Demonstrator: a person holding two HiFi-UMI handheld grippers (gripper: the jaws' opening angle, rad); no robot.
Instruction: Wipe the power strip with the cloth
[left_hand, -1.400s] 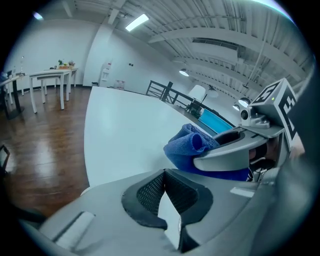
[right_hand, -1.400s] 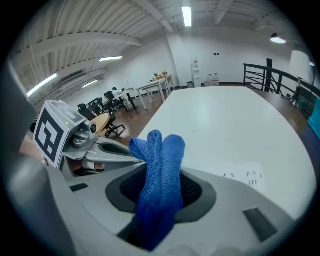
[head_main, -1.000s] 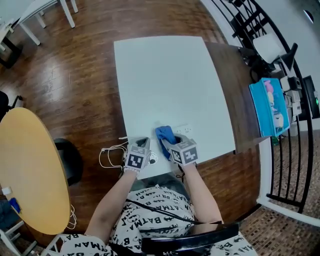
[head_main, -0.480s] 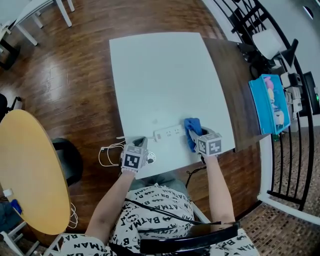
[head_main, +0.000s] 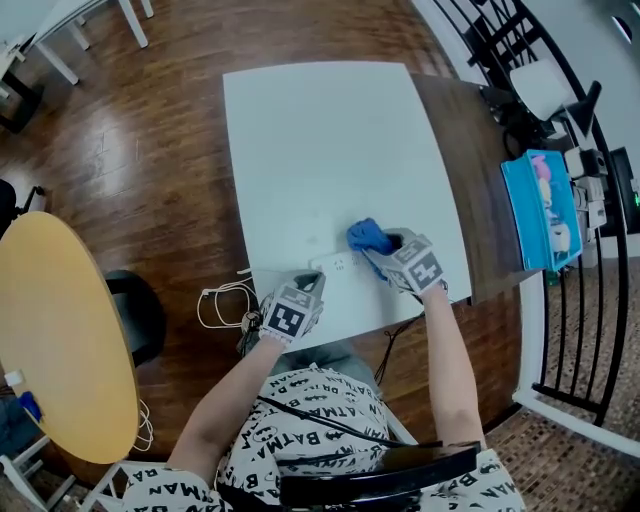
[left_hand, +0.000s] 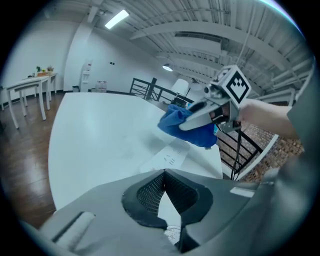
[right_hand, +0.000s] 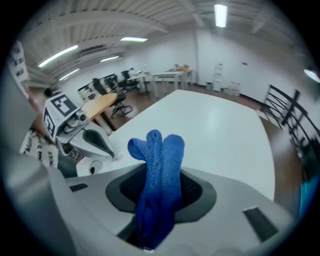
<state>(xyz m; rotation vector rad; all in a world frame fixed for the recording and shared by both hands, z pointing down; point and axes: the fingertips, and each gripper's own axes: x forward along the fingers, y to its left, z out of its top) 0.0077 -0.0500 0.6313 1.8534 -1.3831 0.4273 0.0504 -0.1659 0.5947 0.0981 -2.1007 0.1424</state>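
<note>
Head view is showing the white power strip (head_main: 337, 264) lying near the front edge of the white table (head_main: 320, 140), with both grippers meeting over it. The right gripper (head_main: 384, 249) is clenching a bunched blue cloth (head_main: 367, 237). Its own view is showing the fabric folded between the 2 pads and spilling out past the tips. The cloth is sitting at the strip's right end, but I cannot tell whether it is pressing on the casing or hanging just above it.

The left gripper (left_hand: 163, 173) is closing its tips against each other with nothing visibly caught between them. They are resting at the strip's near-left end, right beside the first sockets. The left gripper seems to be steadying the strip rather than gripping it. A white cable (head_main: 222, 300) is looping off the table's left edge.

Judging by this layout, the wiping step is under way, with the cloth working at 1 end of the strip. The next move is calling for the right gripper to draw the cloth leftward along the socket face, pressing lightly enough that the strip is not sliding. The left gripper's tips should be holding the near end down and clearing out of the way as the cloth is approaching them.
</note>
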